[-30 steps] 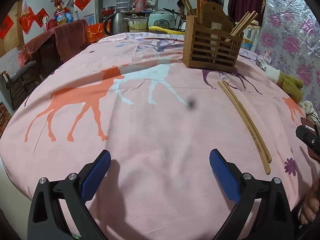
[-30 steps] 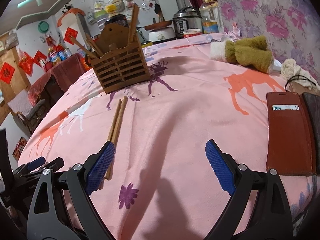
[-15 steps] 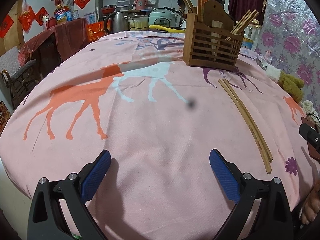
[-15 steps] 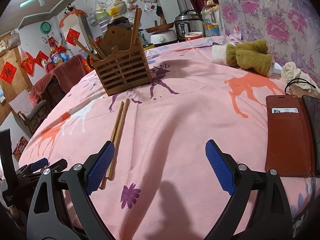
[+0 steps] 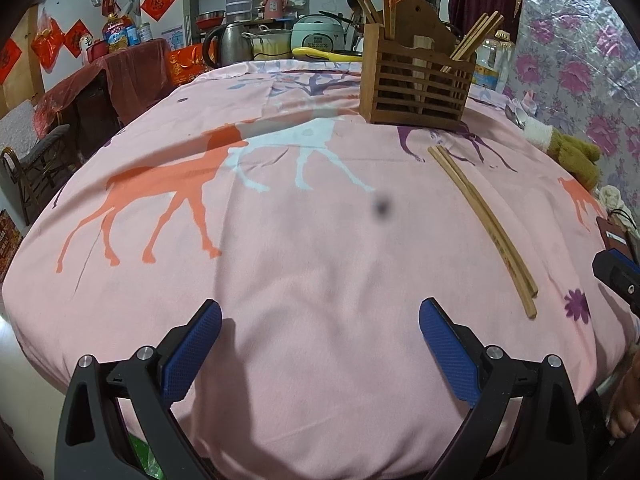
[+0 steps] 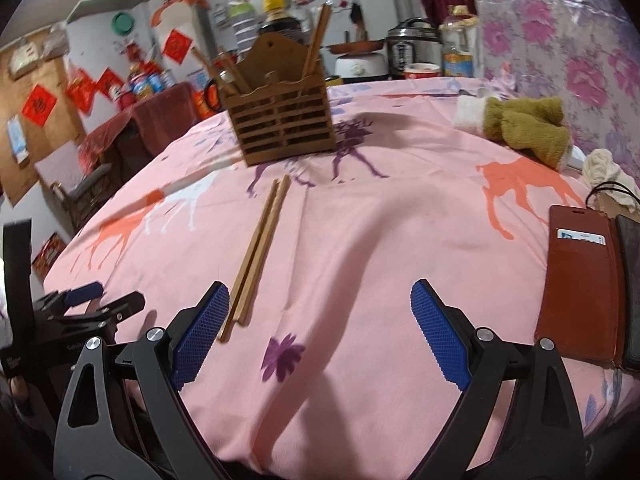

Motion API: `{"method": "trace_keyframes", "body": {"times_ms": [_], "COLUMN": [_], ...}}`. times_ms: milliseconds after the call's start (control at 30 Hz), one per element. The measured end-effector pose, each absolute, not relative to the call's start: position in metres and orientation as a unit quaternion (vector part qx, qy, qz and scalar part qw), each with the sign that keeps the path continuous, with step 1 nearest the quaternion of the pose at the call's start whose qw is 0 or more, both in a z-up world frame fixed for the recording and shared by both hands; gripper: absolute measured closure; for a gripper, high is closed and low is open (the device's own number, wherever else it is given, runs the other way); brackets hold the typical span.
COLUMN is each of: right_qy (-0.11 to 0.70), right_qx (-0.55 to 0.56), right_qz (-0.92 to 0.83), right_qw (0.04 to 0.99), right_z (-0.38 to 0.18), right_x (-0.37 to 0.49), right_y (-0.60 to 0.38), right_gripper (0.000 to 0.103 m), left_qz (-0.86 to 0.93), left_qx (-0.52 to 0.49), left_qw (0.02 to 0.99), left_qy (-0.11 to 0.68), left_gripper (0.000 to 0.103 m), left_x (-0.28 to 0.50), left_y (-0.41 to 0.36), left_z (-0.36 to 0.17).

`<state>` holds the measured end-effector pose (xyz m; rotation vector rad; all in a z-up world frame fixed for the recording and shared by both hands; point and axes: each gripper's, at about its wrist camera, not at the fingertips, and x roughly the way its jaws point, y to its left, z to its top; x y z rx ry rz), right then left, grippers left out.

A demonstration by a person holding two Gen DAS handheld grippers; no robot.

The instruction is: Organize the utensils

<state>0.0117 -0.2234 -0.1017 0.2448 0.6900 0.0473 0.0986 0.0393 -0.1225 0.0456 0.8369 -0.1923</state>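
The right gripper [image 6: 320, 332] is brought nearer to the chopsticks [image 6: 258, 254] than a second ago. Both jaws, also of the left gripper [image 5: 320, 350], are held wide open and empty. The chopsticks are laid side by side on the table [image 5: 280, 280], in front of the wooden holder [image 5: 416, 80].

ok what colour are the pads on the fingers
Blue, textured pads on black arms, clearest in the right wrist view.

L gripper [image 5: 320, 344] low, level, pointing fwd, jaws wide apart, nothing btwn the blue pads [image 5: 192, 350]. R gripper [image 6: 320, 328] same: spread wide, empty, blue pads [image 6: 202, 334] facing in. L gripper also shows at left edge of R wrist view [image 6: 86, 306], alongside the R.
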Motion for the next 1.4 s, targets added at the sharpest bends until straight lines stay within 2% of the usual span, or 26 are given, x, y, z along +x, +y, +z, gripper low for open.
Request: {"method": "trace_keyframes", "body": {"times_ms": [467, 667, 800, 1133, 1167, 1233, 1400], "right_qy": [0.321, 0.309, 0.290, 0.303, 0.304, 0.303, 0.300], "right_qx": [0.110, 0.104, 0.143, 0.234, 0.234, 0.231, 0.226], "right_qz": [0.057, 0.047, -0.008, -0.060, -0.059, -0.057, -0.055], "right_qw": [0.939, 0.944, 0.946, 0.922, 0.922, 0.923, 0.925], "right_z": [-0.097, -0.092, -0.087, -0.101, -0.101, -0.101, -0.099], "right_x": [0.003, 0.001, 0.001, 0.011, 0.011, 0.012, 0.010], "right_y": [-0.219, -0.224, -0.247, -0.290, -0.290, -0.288, -0.286], "right_gripper": [0.014, 0.014, 0.014, 0.014, 0.014, 0.014, 0.014], "left_qz": [-0.123, -0.172, -0.210, -0.258, -0.254, -0.236, -0.176], "left_qx": [0.007, 0.046, 0.088, 0.149, 0.151, 0.149, 0.125], "left_qw": [0.907, 0.900, 0.892, 0.872, 0.874, 0.883, 0.896], "left_qy": [0.403, 0.398, 0.391, 0.389, 0.386, 0.378, 0.387], "left_gripper": [0.006, 0.006, 0.006, 0.006, 0.006, 0.016, 0.017], "left_x": [0.095, 0.088, 0.083, 0.090, 0.091, 0.094, 0.112], "left_y": [0.039, 0.007, -0.020, -0.071, -0.071, -0.066, -0.031], "left_z": [-0.119, -0.120, -0.121, -0.134, -0.134, -0.133, -0.131]}}
